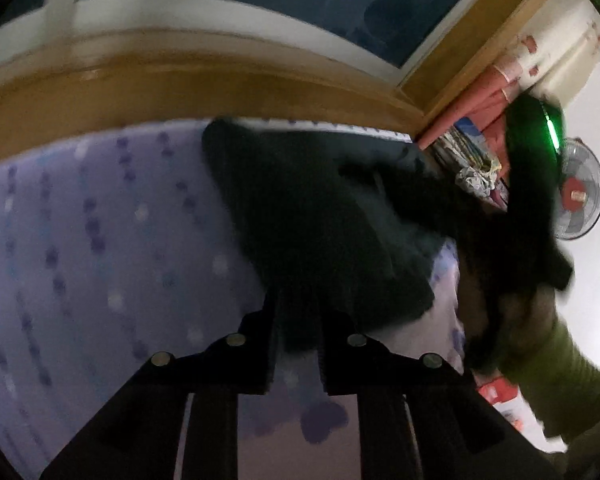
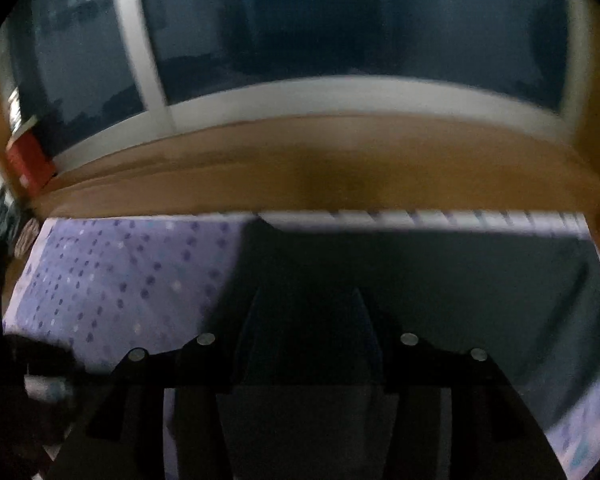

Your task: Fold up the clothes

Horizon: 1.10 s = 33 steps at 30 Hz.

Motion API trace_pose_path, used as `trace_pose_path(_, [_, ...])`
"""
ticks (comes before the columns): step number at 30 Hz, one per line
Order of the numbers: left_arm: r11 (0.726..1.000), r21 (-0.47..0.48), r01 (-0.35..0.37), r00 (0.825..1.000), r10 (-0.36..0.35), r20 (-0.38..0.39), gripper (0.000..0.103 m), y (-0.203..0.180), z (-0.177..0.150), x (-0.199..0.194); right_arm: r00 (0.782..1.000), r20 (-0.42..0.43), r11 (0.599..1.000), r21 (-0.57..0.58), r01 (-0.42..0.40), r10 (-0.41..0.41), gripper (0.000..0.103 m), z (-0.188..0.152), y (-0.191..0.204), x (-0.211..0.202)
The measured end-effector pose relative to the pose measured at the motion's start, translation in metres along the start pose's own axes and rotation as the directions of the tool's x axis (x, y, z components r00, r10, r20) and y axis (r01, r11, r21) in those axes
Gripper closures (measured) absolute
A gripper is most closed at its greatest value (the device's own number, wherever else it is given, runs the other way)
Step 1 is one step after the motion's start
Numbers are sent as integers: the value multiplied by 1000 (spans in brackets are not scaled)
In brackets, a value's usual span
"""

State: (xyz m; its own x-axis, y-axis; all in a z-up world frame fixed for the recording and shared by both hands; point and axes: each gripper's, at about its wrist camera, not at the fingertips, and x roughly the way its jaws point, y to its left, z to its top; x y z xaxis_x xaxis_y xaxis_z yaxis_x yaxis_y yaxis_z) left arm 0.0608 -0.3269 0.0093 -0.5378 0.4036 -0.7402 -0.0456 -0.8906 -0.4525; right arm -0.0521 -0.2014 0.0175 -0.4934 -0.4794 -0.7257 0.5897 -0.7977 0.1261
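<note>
A dark garment lies spread on a lilac dotted bed sheet. Its near edge narrows into my left gripper, whose fingers stand close together with the dark cloth pinched between them. In the right wrist view the same dark garment covers the right half of the sheet. My right gripper hovers over it with its fingers wide apart, and nothing is gripped. The right tool's body with its green light, held by a hand in an olive sleeve, shows at the right of the left wrist view.
A wooden ledge and a dark window run along the bed's far side. A stack of colourful fabrics and a standing fan are at the far right corner. A red box sits at the far left.
</note>
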Motion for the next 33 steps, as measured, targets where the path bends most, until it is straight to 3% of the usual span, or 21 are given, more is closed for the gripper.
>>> trace_pose_path(4, [996,90,-28,999,30,-20,80,13,24,29,996,-91,995,97,8,1,55,-35,-15,16])
trace_pose_path(6, [992,116,-52,997,59,-51,78,21,27,33,997,-76,988,154,1,11,50,-48,-24,16])
trace_pose_path(9, [996,86,13,998,-8,-62,77,32,32,32,997,-79,970,244,14,5,47,-50,-31,1])
trace_pose_path(11, [997,75,26,997,-21,-68,75,37,32,22,998,-42,978,200,57,-49,47,-54,-22,-21])
trace_pose_path(16, [996,71,-47,999,48,-1,68,45,36,10,993,29,992,52,113,-115,45,-60,30,-47])
trace_pose_path(18, [997,53,-48,999,48,7,62,50,39,14,992,49,992,-43,122,-120,32,-63,61,-46])
trace_pose_path(21, [999,24,-46,999,46,18,61,57,43,21,981,70,954,-233,190,-179,28,-71,105,-34])
trace_pose_path(23, [1000,-10,-3,1000,3,14,61,62,44,27,973,85,916,-326,232,-216,28,-76,126,-23])
trace_pose_path(27, [993,-84,77,997,-76,12,60,74,47,32,975,24,920,-327,216,-221,28,-82,135,1])
trace_pose_path(31, [984,-130,122,992,-122,4,59,82,45,34,960,-16,912,-318,260,-280,27,-91,131,21])
trace_pose_path(33, [980,-142,142,990,-142,4,54,82,45,38,967,-21,934,-264,239,-254,27,-90,123,21])
